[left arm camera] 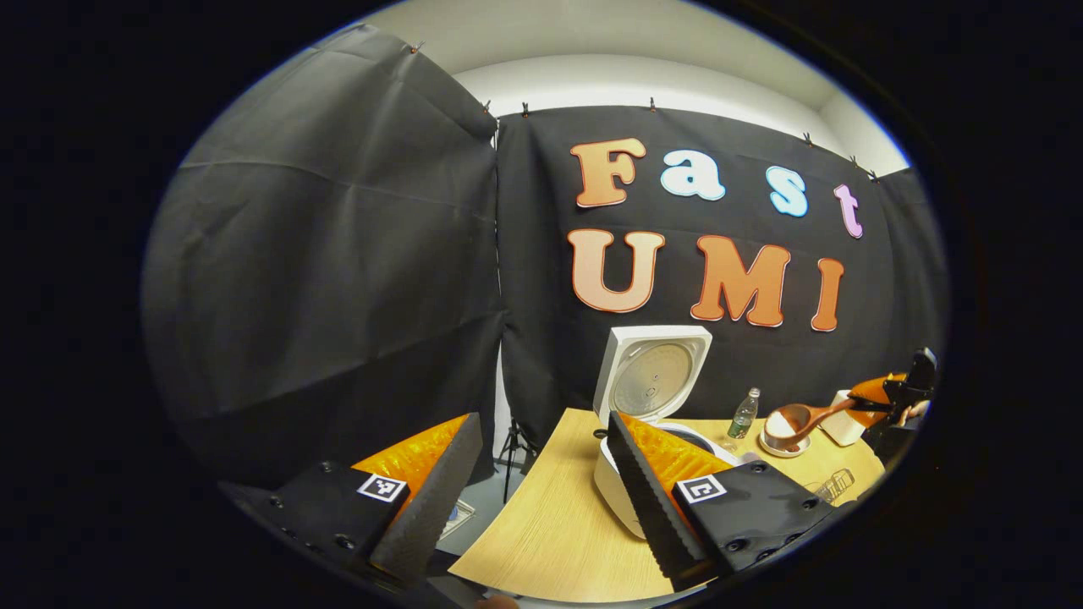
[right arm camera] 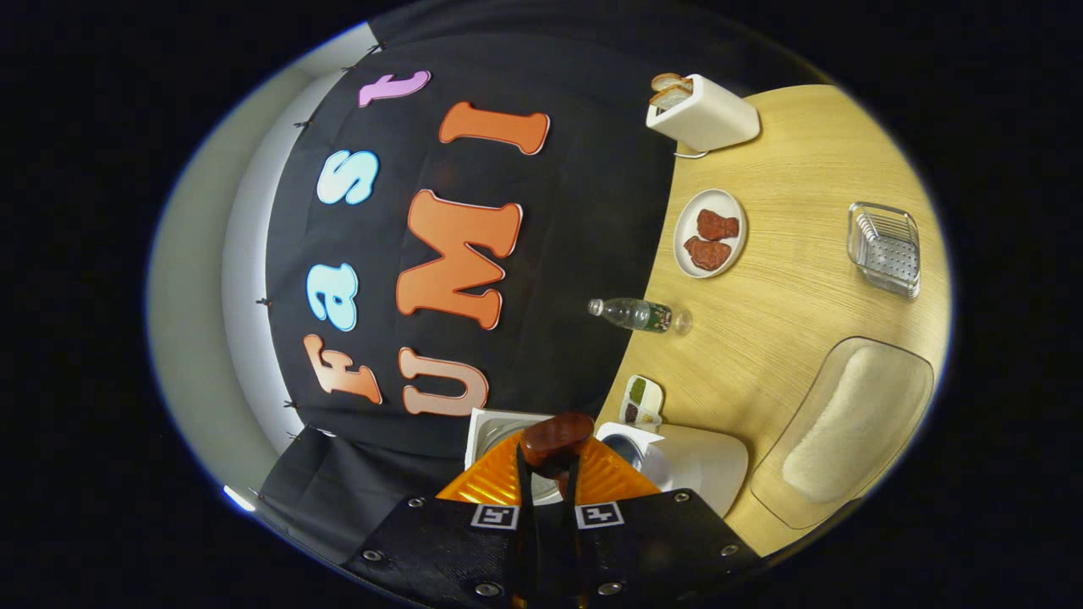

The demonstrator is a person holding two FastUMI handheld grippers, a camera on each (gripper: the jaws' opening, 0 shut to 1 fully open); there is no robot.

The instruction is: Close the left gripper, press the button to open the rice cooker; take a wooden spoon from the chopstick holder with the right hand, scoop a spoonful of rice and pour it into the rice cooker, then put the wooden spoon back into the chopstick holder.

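Holding the wooden spoon [right arm camera: 554,440] tight, the right hand-held gripper [right arm camera: 548,491] had both fingers pressed on the handle, so the spoon would not slip or spill. In the right gripper view the whole scene looked tipped on its side, which I think meant the hand was turned. The spoon bowl sat just past the fingertips, in front of the rice cooker [right arm camera: 689,461]. In the left gripper view the same spoon [left arm camera: 804,416] looked to be over a small round dish [left arm camera: 783,444] on the far side of the cooker, so it was likely not yet above the pot. I could not tell if rice was in the spoon. The left hand-held gripper [left arm camera: 541,499] was wide open and held nothing. It waited low at the near edge of the desk [left arm camera: 550,524], away from the work. The cooker lid [left arm camera: 651,372] stood straight up, so the button job looked done. Farther off on the desk were a clear tray of rice [right arm camera: 846,423], a water bottle [right arm camera: 634,315], a plate with red pieces [right arm camera: 711,233], a wire basket [right arm camera: 884,249] and a toaster [right arm camera: 702,114].
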